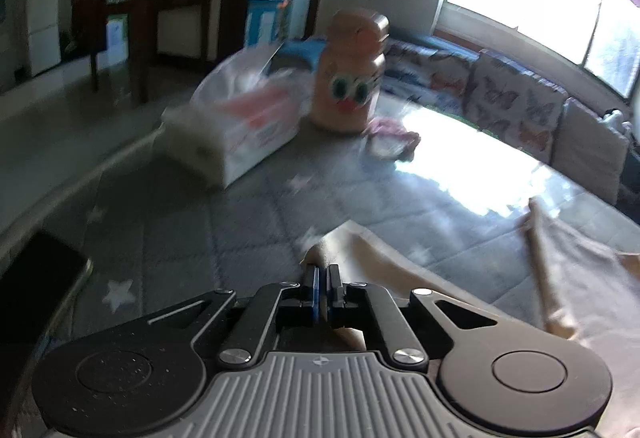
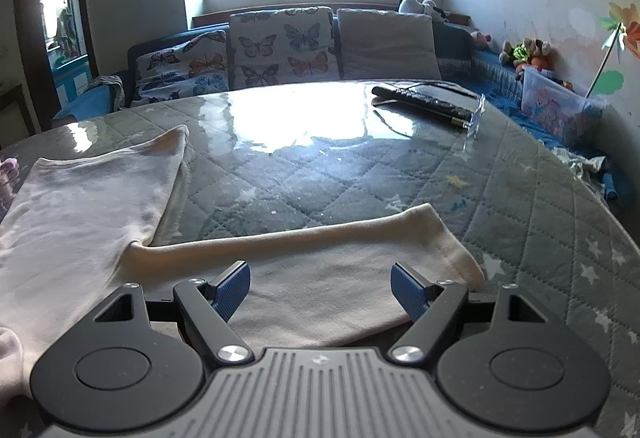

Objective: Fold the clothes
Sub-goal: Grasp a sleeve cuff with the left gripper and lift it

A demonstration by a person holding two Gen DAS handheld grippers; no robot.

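A cream garment [image 2: 88, 205] lies spread on the grey quilted table [image 2: 360, 173], one sleeve [image 2: 320, 270] stretched to the right. My right gripper [image 2: 320, 292] is open just above this sleeve, its blue pads [image 2: 408, 292] apart on either side of the cloth. In the left wrist view my left gripper [image 1: 322, 288] is shut on a corner of the cream garment [image 1: 400, 270], which trails off to the right; this view is blurred.
In the left wrist view an orange jar with googly eyes [image 1: 350, 73], a white tissue box [image 1: 236, 129], pink cloth [image 1: 394, 137] and a dark phone [image 1: 36, 290] sit on the table. The right wrist view shows a keyboard [image 2: 424, 99] far right and a butterfly-cushioned sofa [image 2: 280, 45] behind.
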